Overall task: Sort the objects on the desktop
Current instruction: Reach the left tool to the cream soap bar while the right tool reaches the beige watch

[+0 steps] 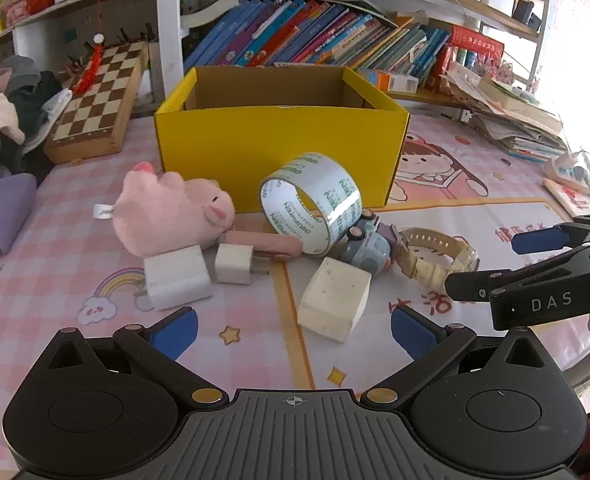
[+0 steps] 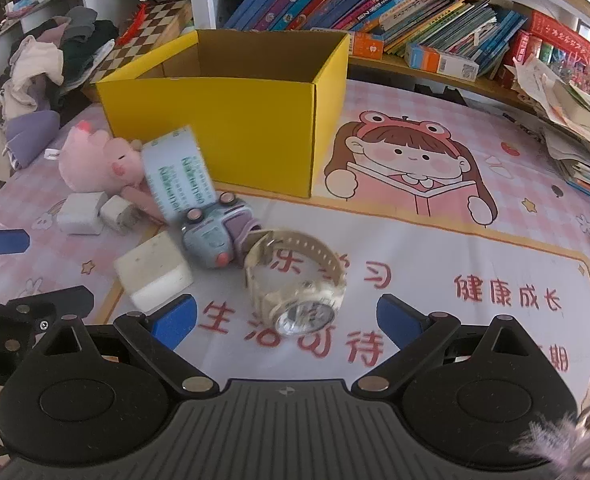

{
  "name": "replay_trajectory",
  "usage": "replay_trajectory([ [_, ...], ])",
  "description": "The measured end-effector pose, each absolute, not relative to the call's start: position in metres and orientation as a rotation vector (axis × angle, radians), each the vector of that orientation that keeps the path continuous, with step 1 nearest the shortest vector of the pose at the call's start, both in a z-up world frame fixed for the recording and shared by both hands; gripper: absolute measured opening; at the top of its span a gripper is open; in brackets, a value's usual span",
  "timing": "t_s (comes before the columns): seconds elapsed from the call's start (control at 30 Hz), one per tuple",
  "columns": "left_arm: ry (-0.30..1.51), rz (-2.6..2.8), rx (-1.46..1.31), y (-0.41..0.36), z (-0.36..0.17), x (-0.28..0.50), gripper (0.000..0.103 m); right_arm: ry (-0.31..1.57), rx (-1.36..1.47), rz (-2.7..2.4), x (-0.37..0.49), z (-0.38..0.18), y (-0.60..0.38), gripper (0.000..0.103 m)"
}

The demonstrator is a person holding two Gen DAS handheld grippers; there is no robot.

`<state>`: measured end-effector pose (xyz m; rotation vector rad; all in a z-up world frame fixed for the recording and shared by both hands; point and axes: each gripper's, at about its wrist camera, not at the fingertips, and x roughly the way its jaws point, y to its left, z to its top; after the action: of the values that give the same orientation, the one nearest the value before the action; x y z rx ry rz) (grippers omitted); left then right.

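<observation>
Pink cartoon desk mat (image 2: 435, 240) under bookshelf (image 1: 315, 36), upper frame. Yellow box (image 1: 279, 148) centre, empty. Below it: plush pig (image 1: 171, 212), tape roll (image 1: 315, 204), watch (image 2: 295, 284). Watch face seen in right view only. Left gripper (image 1: 293, 330) & right gripper (image 2: 287, 318) both spread wide, holding nothing.

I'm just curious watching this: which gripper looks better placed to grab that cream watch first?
Probably the right gripper: it is open, with the watch lying just ahead between its fingers. The left gripper, also open, faces the cream block instead.
</observation>
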<state>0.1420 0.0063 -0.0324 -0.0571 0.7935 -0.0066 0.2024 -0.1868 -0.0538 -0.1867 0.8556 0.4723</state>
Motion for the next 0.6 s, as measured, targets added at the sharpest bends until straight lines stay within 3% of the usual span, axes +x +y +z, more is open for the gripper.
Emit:
replay_trajectory([
  [0.33,0.861,-0.025,-0.056,-0.004,-0.045,0.170,0.102,0.921,-0.204,0.518,0.232,-0.068,-0.187,0.098],
  [0.6,0.887,-0.022,-0.028,-0.011,-0.051,0.184,0.095,0.960,-0.206,0.552,0.252,-0.076,-0.187,0.090],
])
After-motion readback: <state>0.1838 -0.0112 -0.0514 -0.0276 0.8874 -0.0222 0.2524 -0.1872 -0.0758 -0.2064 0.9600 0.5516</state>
